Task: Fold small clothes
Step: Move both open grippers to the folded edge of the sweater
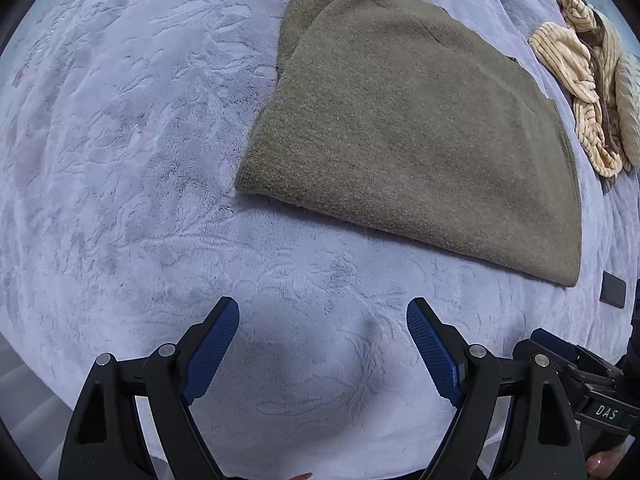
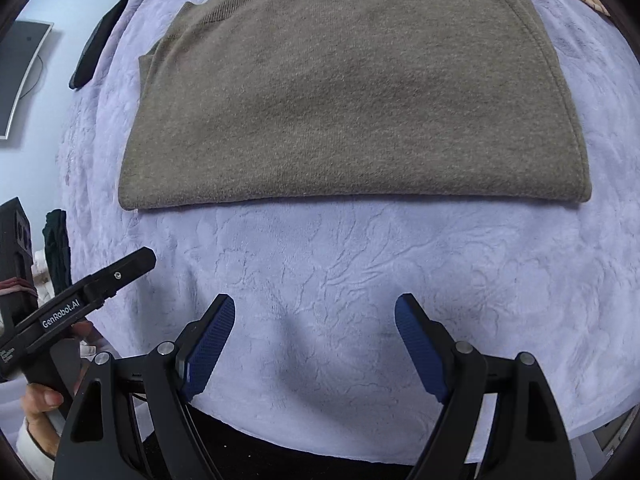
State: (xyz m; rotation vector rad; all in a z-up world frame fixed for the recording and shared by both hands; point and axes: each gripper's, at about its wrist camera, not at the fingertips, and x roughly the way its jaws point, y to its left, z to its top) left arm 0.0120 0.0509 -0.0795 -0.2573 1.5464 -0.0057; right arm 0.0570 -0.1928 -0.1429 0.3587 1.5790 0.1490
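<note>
Two hand-held grippers hover over a lavender plush blanket (image 1: 120, 160), both empty and spread wide. At lower centre of the left wrist view, the left gripper (image 1: 322, 344) holds nothing between its blue pads; the folded olive-brown sweater (image 1: 400, 120) lies ahead and toward the upper right of that frame, its near fold edge slanting down to the right. In the right wrist view, the right gripper (image 2: 314, 342), equally open and empty, faces the same sweater (image 2: 352, 100) squarely: the garment fills the upper centre, long axis running left to right, fold edge straight across. By that framing the right gripper appears better lined up with it. A striped cream garment (image 1: 588, 80) waits at the far right.
</note>
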